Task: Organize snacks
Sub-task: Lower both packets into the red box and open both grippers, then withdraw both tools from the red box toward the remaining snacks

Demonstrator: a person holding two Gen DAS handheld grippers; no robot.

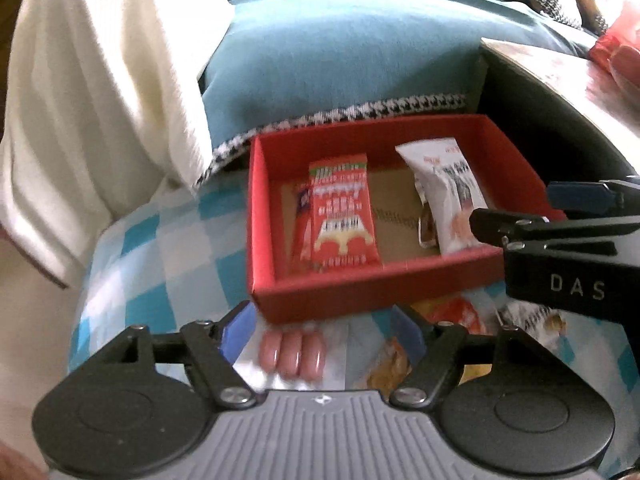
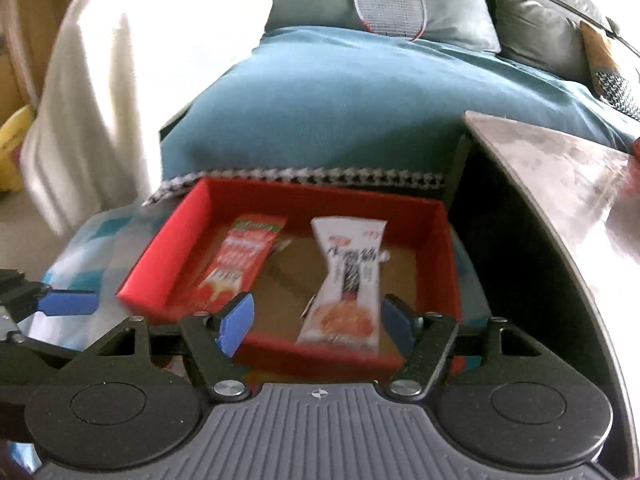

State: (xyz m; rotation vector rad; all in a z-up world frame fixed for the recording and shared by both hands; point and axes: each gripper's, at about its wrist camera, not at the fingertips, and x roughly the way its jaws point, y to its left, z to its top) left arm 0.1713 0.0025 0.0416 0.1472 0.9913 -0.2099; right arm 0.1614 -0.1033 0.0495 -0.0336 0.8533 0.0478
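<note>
Red box (image 1: 360, 292) on blue-white checked cloth (image 1: 152, 264), in front of teal blanket (image 1: 340, 60) w/ houndstooth trim. Inside box: red snack pack (image 1: 344, 216) on left side, lying over a second pack w/ purple edge; white snack pack (image 1: 452, 196) on right side, another pack partly under it. Brown cardboard floor showing btwn them.

Left gripper (image 1: 320, 340) spread wide, low over sausage pack (image 1: 292, 354) on cloth just in front of box; nothing clamped. More snack packs (image 1: 532, 320) on cloth to the right, near box front wall.

Right gripper (image 2: 316, 316) spread wide above box near edge, white pack btwn fingers, not touching. Blurry. Wooden tabletop (image 2: 560, 184) at right.
</note>
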